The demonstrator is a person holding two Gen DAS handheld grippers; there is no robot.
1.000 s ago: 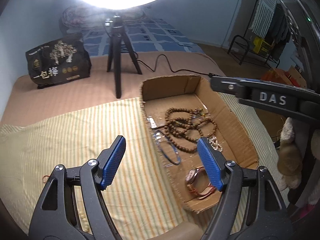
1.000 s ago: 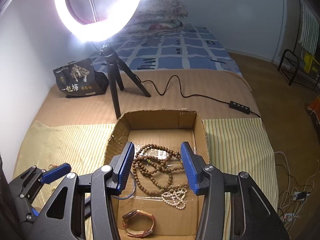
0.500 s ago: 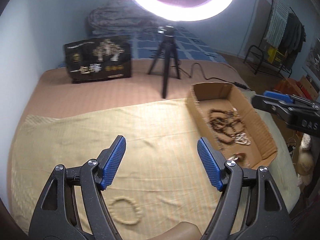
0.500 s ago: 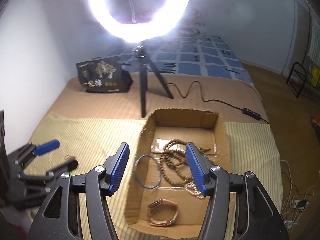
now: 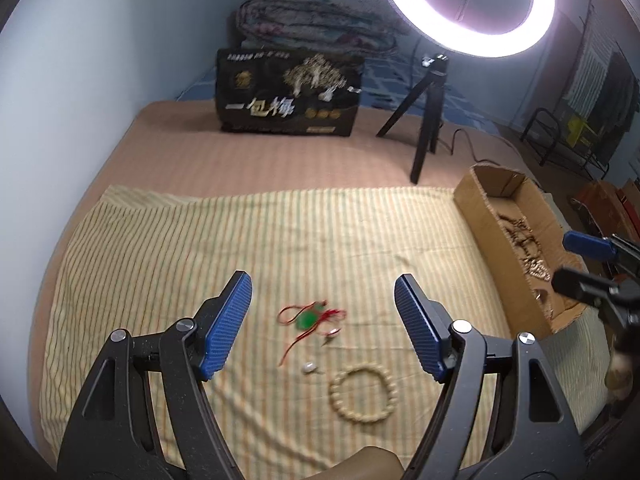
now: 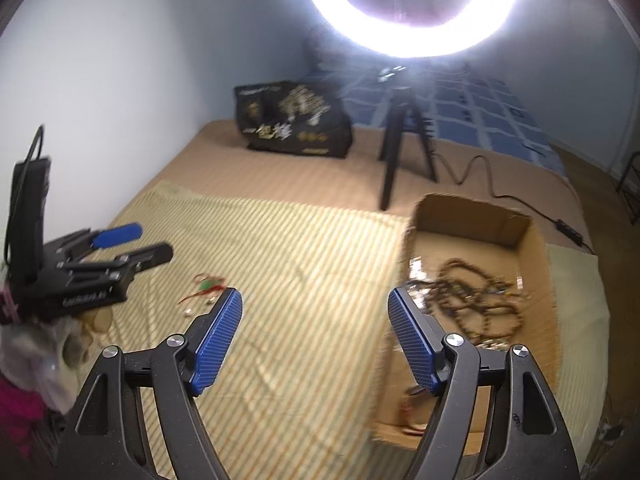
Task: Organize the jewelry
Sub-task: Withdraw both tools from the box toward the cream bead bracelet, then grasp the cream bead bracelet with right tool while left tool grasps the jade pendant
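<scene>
My left gripper [image 5: 323,316] is open and empty above the striped cloth [image 5: 200,248]. Between its fingers lie a green pendant on a red cord [image 5: 310,318], a small silver piece [image 5: 309,368] and a pale bead bracelet [image 5: 362,388]. The cardboard box [image 5: 486,236] at the right holds brown bead strings [image 6: 472,300]. My right gripper [image 6: 314,336] is open and empty, over the box's left edge. The pendant also shows in the right wrist view [image 6: 208,284].
A ring light on a black tripod [image 5: 428,120] stands behind the cloth, with its cable [image 6: 480,176] trailing right. A black printed bag [image 5: 288,92] sits at the back. A folded quilt [image 5: 316,16] lies against the wall. The bed edge is near on the right.
Both grippers have swung left, away from the box. The pendant, silver piece and bracelet have come between the left fingers. Both stay open.
</scene>
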